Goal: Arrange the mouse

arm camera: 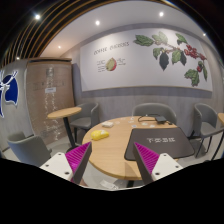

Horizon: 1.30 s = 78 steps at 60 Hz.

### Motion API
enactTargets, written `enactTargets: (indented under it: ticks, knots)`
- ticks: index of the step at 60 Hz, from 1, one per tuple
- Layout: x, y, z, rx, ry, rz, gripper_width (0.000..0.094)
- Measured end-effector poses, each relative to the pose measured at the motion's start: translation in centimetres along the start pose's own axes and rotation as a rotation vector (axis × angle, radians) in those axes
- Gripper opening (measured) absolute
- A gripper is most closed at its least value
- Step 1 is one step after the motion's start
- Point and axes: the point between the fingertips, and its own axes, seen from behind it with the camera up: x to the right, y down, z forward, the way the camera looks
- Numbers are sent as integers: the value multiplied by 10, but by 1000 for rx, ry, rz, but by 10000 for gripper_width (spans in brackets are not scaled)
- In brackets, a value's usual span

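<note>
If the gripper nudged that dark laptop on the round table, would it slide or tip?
The laptop lies closed and flat on the round table, so it would probably slide, not tip. It looks rigid. The gripper is open and well short of it.

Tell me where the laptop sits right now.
In the gripper view, the closed laptop lies on the round wooden table, just beyond the hand-held gripper's open fingers, toward the right one.

A round wooden table (pixel 118 132) fills the near room, with a closed dark laptop (pixel 154 136) lying flat on its top. Grey chairs (pixel 154 110) ring it. Beyond stands a smaller high table (pixel 64 113). The back wall carries a mural of leaves and red berries (pixel 178 52), and ceiling spotlights (pixel 97 22) glow overhead.
</note>
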Motion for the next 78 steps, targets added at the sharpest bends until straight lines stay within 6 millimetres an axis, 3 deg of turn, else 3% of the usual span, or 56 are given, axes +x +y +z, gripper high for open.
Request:
enactTargets:
  ticks: [1, 2, 7, 9, 16, 18, 27, 28, 31, 36, 48, 60, 63, 66, 72, 74, 78]
  knots:
    - [0, -1, -8, -13, -7, 5, 856]
    - [-3, 4, 1, -18, -8, 6, 856]
    - [-10, 13, 10, -61, -19, 1, 856]
    - [-28, 19, 27, -77, -16, 3, 855]
    - [-59, 35, 61, -147, -43, 37, 851]
    - [-63, 35, 64, -169, -57, 49, 851]
    - [-102, 53, 120, -220, -117, 58, 849]
    - [-107, 51, 119, -233, -119, 59, 848]
    - [-112, 57, 139, -247, -131, 50, 847]
    - [-112, 63, 168, -287, -116, 43, 845]
    - [-102, 53, 228, -361, -51, 13, 839]
    - [-96, 42, 272, -430, -24, 67, 785]
    - [-92, 41, 279, -439, -8, 71, 697]
    - [-83, 43, 282, -445, 21, 48, 501]
    - [-88, 41, 278, -445, -31, 13, 411]
    - [-91, 37, 268, -443, -56, 9, 387]
    - [-88, 3, 245, -365, -94, -31, 377]
